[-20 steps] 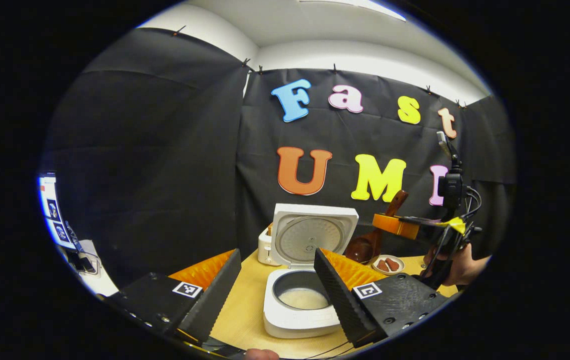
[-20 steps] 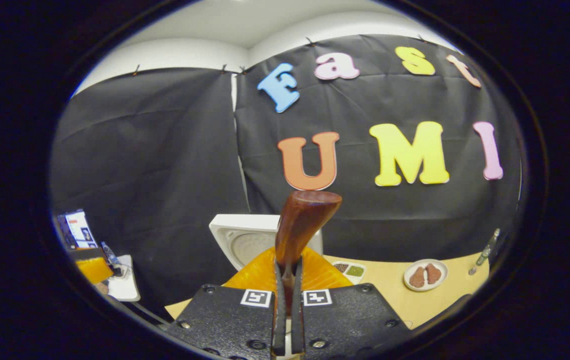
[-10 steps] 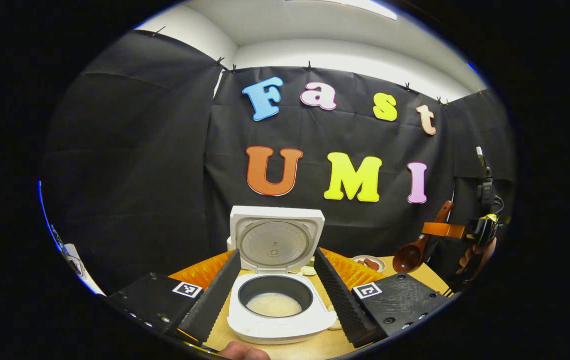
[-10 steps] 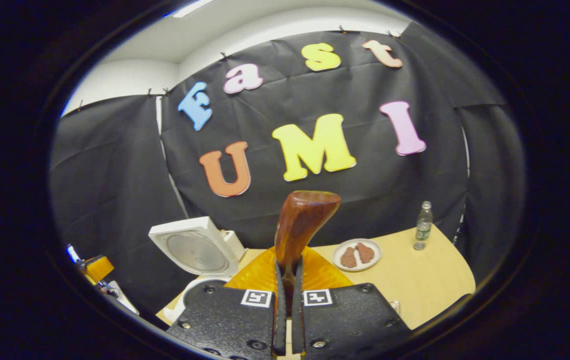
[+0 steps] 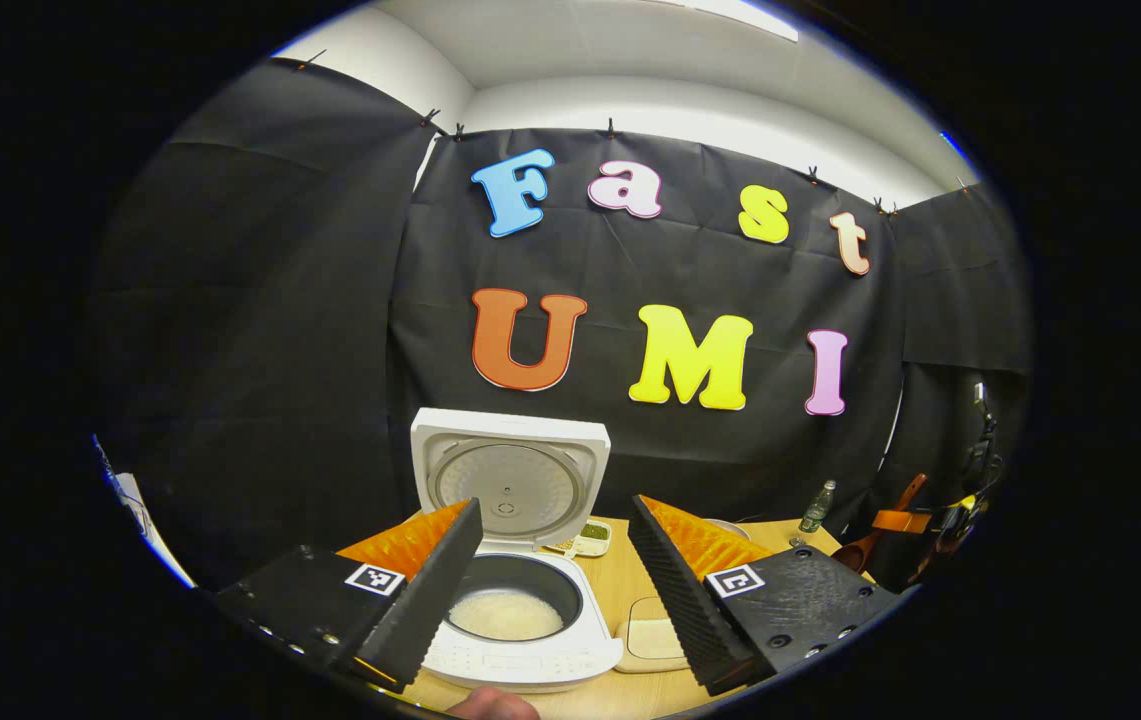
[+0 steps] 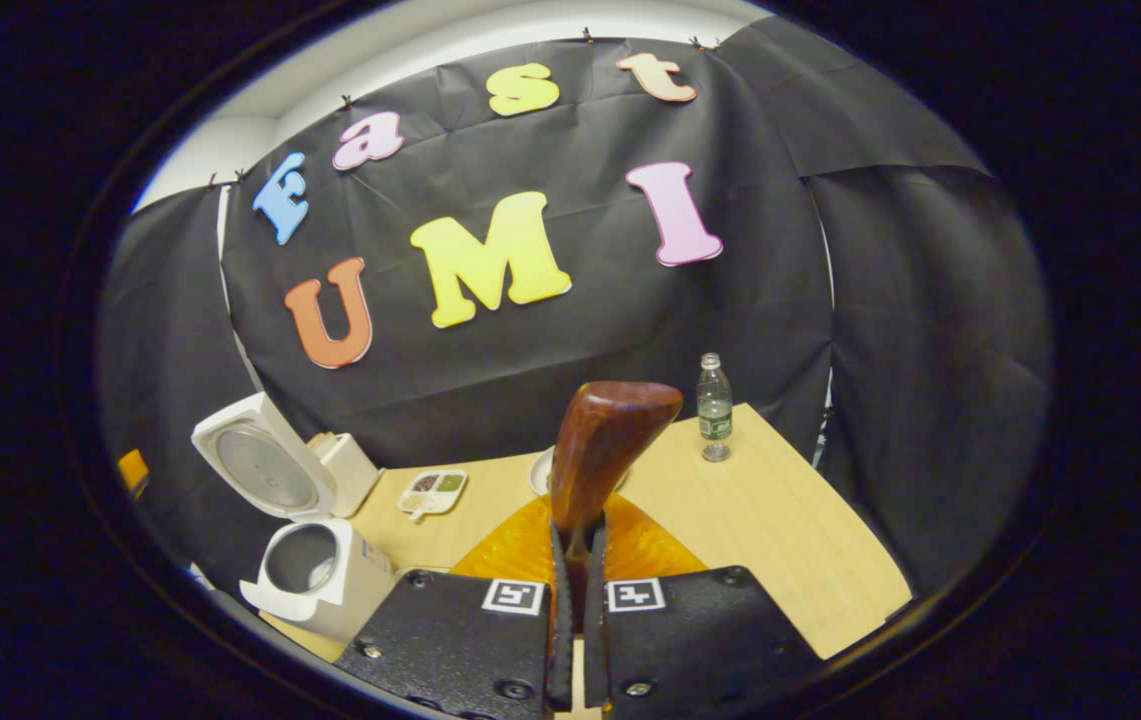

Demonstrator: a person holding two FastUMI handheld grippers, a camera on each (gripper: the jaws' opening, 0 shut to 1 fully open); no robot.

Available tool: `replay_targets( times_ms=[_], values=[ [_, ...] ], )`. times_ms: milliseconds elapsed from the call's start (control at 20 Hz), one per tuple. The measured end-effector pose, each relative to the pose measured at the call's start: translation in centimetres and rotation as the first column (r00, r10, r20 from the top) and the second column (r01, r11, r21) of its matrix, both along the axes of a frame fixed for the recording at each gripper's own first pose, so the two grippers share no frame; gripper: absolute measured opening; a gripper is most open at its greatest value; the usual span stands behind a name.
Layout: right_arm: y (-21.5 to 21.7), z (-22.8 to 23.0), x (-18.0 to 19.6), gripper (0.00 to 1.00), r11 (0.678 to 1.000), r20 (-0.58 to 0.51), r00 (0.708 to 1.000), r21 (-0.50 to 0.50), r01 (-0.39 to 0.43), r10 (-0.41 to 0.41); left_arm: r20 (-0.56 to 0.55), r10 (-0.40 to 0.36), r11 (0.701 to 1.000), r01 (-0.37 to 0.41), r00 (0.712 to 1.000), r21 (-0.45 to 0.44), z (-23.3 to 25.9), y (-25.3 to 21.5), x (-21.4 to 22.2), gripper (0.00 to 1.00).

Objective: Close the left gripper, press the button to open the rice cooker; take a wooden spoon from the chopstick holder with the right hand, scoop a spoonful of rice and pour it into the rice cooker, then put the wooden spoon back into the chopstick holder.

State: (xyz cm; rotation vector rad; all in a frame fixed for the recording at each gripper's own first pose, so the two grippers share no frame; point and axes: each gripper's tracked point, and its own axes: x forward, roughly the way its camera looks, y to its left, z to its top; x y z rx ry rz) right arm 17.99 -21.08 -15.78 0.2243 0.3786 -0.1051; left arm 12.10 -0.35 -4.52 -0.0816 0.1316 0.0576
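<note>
The white rice cooker (image 5: 520,655) stands open, its lid (image 5: 508,478) upright and white rice (image 5: 505,612) in the pot. My left gripper (image 5: 555,520) is open just in front of it, one finger on each side. At the far right of the left gripper view, the right gripper (image 5: 935,522) holds the wooden spoon (image 5: 870,545) away from the cooker. In the right gripper view, my right gripper (image 6: 576,540) is shut on the spoon's brown handle (image 6: 605,445). The cooker (image 6: 315,572) lies low on the left there.
On the wooden table (image 6: 780,530) stand a small bottle (image 6: 714,405), a divided condiment tray (image 6: 433,490) and a plate (image 6: 538,470) partly hidden by the spoon. A white box (image 6: 348,465) sits behind the cooker. A flat cream pad (image 5: 652,632) lies right of it.
The right gripper has carried the spoon rightward, away from the cooker, and its view has swung right. The cooker has slid leftward in the left gripper view. Both jaws are unchanged.
</note>
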Motion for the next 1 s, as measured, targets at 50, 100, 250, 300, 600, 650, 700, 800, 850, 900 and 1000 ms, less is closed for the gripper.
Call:
replay_targets(
  times_ms=[50, 100, 250, 300, 600, 650, 700, 800, 850, 900, 1000],
  values=[
    [-0.5, -1.1, 0.3, 0.10, 1.000, -0.011, 1.000, 0.001, 0.001, -0.001, -0.006, 0.000, 1.000, 0.000, 1.000, 0.001, 0.0, -0.2, 0.0, 0.94],
    [-0.8, -2.4, 0.6, 0.10, 1.000, -0.025, 1.000, 0.004, 0.004, -0.004, -0.013, 0.003, 1.000, -0.003, 1.000, 0.006, 0.0, -0.4, 0.1, 0.94],
    [-1.1, -6.1, 1.1, 0.10, 1.000, -0.065, 0.998, 0.020, -0.004, 0.005, -0.035, 0.021, 1.000, -0.021, 0.999, 0.017, 0.0, -0.8, 0.1, 0.94],
    [-1.1, -7.3, 1.3, 0.10, 1.000, -0.074, 0.997, 0.019, -0.009, 0.011, -0.041, 0.028, 0.999, -0.027, 0.999, 0.017, 0.2, -0.8, 0.0, 0.94],
    [-0.3, -12.9, 2.4, 0.10, 0.999, -0.110, 0.993, -0.017, -0.045, 0.042, -0.073, 0.051, 0.998, -0.049, 0.996, 0.030, 0.6, -1.4, 0.0, 0.94],
    [-0.3, -13.6, 2.5, 0.10, 0.999, -0.115, 0.992, -0.019, -0.048, 0.045, -0.079, 0.055, 0.998, -0.052, 0.995, 0.033, 0.6, -1.3, 0.0, 0.94],
    [-0.3, -14.2, 2.7, 0.11, 0.998, -0.118, 0.992, -0.023, -0.051, 0.048, -0.084, 0.057, 0.998, -0.055, 0.995, 0.034, 0.5, -1.3, -0.1, 0.94],
    [-0.3, -15.1, 2.9, 0.12, 0.998, -0.121, 0.991, -0.024, -0.053, 0.050, -0.092, 0.060, 0.998, -0.056, 0.994, 0.038, 0.6, -1.4, -0.1, 0.94],
    [-0.2, -15.4, 3.0, 0.12, 0.998, -0.123, 0.991, -0.021, -0.054, 0.051, -0.094, 0.061, 0.998, -0.057, 0.994, 0.041, 0.6, -1.4, 0.0, 0.94],
    [-0.3, -15.7, 3.1, 0.12, 0.998, -0.122, 0.991, -0.024, -0.050, 0.047, -0.096, 0.062, 0.997, -0.058, 0.993, 0.043, 0.6, -1.4, 0.2, 0.94],
    [-0.2, -16.0, 3.2, 0.16, 0.999, -0.130, 0.991, -0.015, -0.042, 0.040, -0.098, 0.063, 0.997, -0.059, 0.993, 0.048, 0.7, -1.3, 0.5, 0.94]
  ],
)
